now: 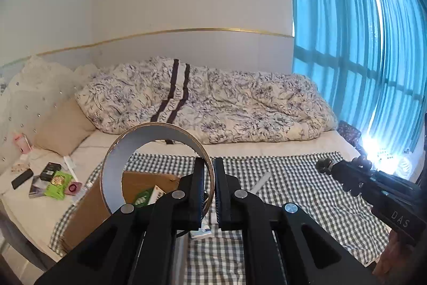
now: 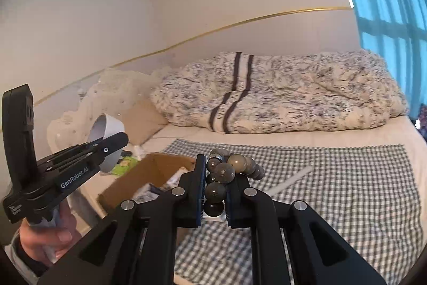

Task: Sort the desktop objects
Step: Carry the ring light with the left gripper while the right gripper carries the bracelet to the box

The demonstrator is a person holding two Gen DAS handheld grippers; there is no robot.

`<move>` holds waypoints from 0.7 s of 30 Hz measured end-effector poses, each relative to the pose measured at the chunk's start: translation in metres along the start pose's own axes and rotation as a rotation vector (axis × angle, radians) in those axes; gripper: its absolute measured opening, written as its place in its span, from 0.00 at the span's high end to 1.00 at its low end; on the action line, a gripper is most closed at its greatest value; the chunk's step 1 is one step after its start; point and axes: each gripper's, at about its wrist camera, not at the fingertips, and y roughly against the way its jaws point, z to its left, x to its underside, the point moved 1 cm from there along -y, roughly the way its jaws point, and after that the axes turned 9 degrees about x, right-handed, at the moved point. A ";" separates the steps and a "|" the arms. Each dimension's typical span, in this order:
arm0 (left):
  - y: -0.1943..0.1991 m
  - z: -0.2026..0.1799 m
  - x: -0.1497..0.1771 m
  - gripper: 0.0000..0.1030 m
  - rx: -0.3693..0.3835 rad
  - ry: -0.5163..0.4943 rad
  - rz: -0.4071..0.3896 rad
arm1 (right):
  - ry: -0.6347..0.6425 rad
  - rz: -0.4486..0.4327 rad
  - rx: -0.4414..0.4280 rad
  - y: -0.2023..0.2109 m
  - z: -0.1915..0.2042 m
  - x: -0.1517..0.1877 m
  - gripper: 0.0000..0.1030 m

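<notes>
A wide tape ring (image 1: 157, 164), grey inside with a brown rim, is clenched in the left tongs (image 1: 209, 188) above the cardboard box (image 1: 149, 183). The right tongs (image 2: 216, 186) grasp a string of glossy round beads (image 2: 226, 170) over the checked cloth (image 2: 333, 191).

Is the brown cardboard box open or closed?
Open. The cardboard box has its flaps up, and packets show inside it in both wrist views. It sits on the checked cloth.
</notes>
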 end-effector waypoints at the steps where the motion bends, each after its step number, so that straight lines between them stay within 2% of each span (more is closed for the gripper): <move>1: 0.003 0.002 -0.002 0.93 -0.006 0.000 -0.005 | 0.011 -0.005 0.002 0.001 0.004 -0.001 0.89; 13: 0.023 0.035 -0.007 0.93 -0.091 0.001 -0.017 | 0.081 -0.011 -0.036 -0.010 0.039 -0.010 0.89; 21: 0.027 0.080 0.002 0.93 -0.170 0.037 -0.007 | 0.084 0.050 -0.145 -0.040 0.067 -0.006 0.89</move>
